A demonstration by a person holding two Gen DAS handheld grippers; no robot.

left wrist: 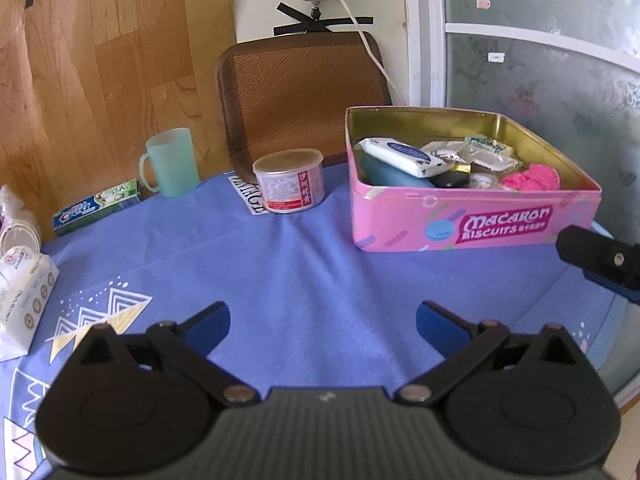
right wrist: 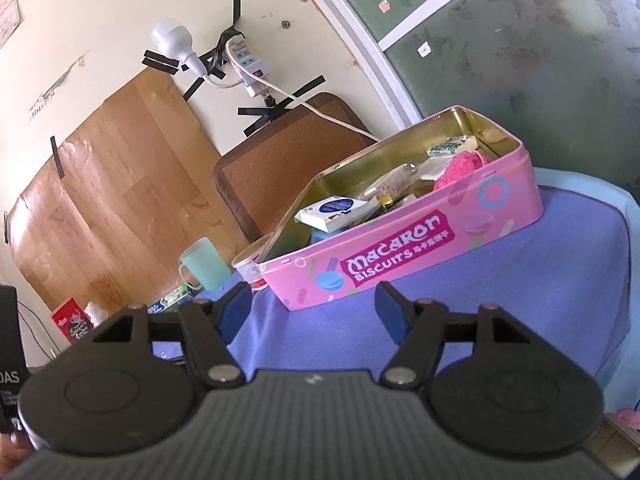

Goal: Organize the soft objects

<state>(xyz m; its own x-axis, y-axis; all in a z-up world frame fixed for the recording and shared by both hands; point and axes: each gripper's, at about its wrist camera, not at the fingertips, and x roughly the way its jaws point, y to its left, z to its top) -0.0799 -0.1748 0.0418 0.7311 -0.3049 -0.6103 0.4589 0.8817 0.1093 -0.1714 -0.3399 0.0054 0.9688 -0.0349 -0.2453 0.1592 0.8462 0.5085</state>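
Note:
A pink Macaron Biscuits tin (left wrist: pixel 472 220) (right wrist: pixel 400 256) stands open on the blue tablecloth. Inside it lie a white tissue pack (left wrist: pixel 404 156) (right wrist: pixel 336 210), a pink fluffy cloth (left wrist: pixel 530 178) (right wrist: pixel 460 166), snack packets and a blue item. My left gripper (left wrist: pixel 322 326) hangs open over bare cloth in front of the tin, nothing between its fingers. My right gripper (right wrist: pixel 314 310) is open just short of the tin's front wall, empty. Its finger (left wrist: pixel 600 260) shows at the right edge of the left wrist view. A white tissue pack (left wrist: pixel 24 300) lies at the far left.
A food can (left wrist: pixel 289 181), a mint green mug (left wrist: pixel 170 162) and a toothpaste box (left wrist: pixel 98 208) stand along the table's far edge. A brown chair back (left wrist: pixel 300 96) rises behind the table. A red box (right wrist: pixel 72 318) sits at the left in the right wrist view.

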